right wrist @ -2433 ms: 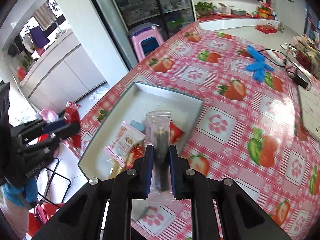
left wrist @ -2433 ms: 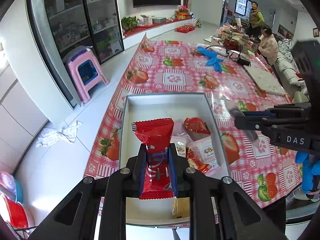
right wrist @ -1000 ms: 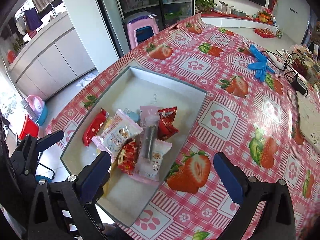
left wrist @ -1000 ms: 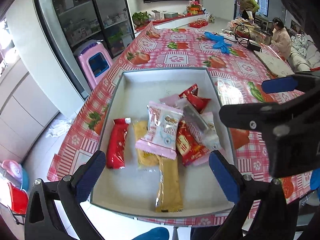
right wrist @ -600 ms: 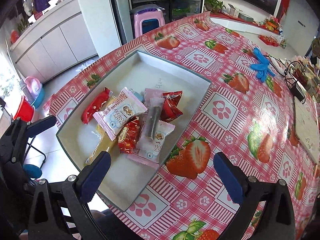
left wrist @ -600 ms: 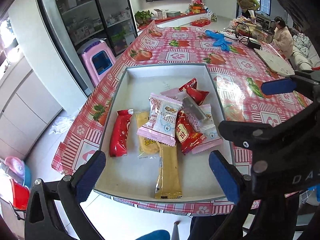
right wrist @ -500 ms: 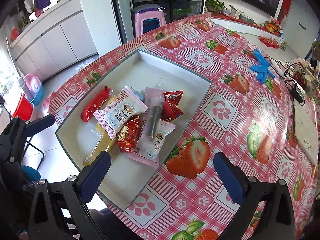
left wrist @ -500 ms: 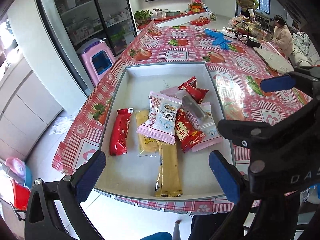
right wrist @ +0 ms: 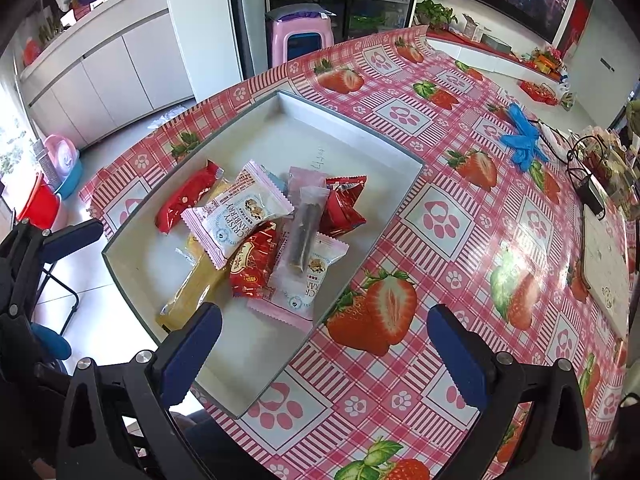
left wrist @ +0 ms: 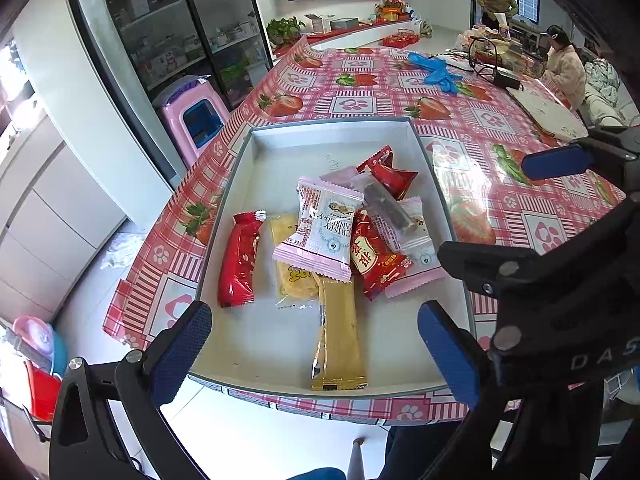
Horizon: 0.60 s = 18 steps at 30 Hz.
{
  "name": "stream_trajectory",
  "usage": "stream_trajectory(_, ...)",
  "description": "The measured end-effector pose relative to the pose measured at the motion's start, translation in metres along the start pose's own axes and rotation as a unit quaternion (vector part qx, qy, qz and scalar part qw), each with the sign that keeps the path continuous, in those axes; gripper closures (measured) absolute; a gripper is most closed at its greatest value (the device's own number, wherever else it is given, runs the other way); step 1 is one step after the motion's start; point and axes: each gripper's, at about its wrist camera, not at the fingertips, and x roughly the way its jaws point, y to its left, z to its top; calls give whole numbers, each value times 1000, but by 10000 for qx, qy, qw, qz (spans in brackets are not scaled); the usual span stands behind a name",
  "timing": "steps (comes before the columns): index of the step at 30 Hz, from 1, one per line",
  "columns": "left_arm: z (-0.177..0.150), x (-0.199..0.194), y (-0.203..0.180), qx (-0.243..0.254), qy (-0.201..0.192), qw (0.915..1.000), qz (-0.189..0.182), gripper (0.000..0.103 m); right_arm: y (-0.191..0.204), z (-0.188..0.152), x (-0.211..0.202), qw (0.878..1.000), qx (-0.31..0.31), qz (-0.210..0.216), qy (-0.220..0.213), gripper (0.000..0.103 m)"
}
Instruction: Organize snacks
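A grey tray [left wrist: 320,130] [right wrist: 352,126] sits on the strawberry tablecloth near the table's corner. It holds several snack packets: a red bar [left wrist: 238,260] [right wrist: 186,196], a pink cranberry packet [left wrist: 326,228] [right wrist: 240,212], a gold stick [left wrist: 338,340], a clear dark stick [left wrist: 386,202] [right wrist: 306,226] and red packets [left wrist: 376,260]. My left gripper [left wrist: 314,354] is open and empty, held back above the tray's near edge. My right gripper [right wrist: 320,352] is open and empty, above the tray's right side. The right gripper's finger [left wrist: 556,162] also shows in the left wrist view.
Blue gloves [left wrist: 438,72] [right wrist: 522,138] and a black cable box [right wrist: 592,196] lie farther along the table. A pink stool [left wrist: 192,116] stands by the glass cabinets. Two people [left wrist: 564,70] are at the table's far end. Red and blue basins [right wrist: 44,196] sit on the floor.
Both grippers have let go of their packets, the red bar and the clear dark stick, which now lie in the tray. Both have opened wide and drawn back and up from the tray.
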Motion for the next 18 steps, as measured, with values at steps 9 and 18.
stream_trajectory(9, 0, 4, -2, 97, 14, 9999, 31, 0, -1, 1, 6, 10000, 5, 22, 61, 0)
stream_trajectory(18, -2, 5, 3, -4, 133, 9999, -16, 0, -1, -1, 4, 10000, 15, 34, 47, 0)
